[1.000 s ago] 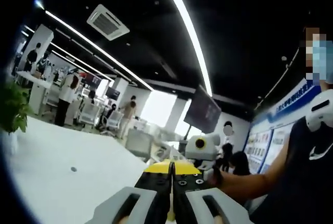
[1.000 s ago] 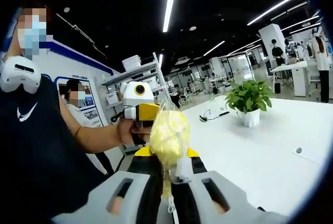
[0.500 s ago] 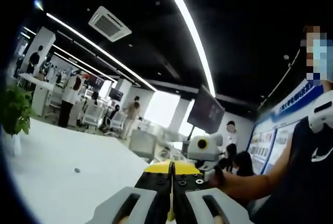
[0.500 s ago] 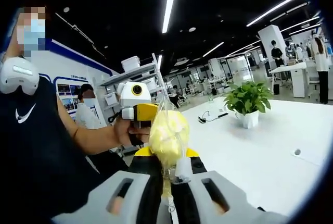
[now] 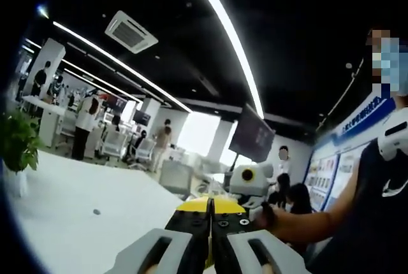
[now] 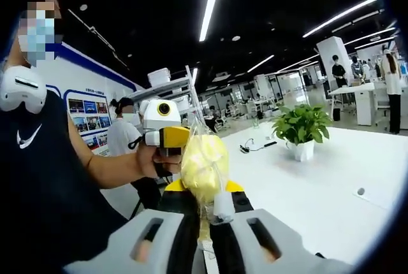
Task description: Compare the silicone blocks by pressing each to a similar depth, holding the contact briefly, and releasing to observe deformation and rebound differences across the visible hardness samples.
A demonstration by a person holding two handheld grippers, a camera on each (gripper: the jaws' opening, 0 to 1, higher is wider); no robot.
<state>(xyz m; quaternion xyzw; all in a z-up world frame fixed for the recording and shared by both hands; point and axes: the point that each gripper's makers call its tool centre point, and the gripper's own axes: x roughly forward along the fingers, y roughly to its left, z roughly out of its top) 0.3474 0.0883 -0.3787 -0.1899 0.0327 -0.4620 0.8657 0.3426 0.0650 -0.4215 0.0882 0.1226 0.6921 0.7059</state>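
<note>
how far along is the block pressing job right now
Nothing looks done: no silicone blocks appear, and both grippers are raised above the white table. In hand: the right gripper is shut on a clear bag of yellow pieces; the left gripper is shut with nothing between its fingers. All pressing, holding and releasing is left.

yellow bagged block (image 6: 204, 165), upright, claw-held
</note>
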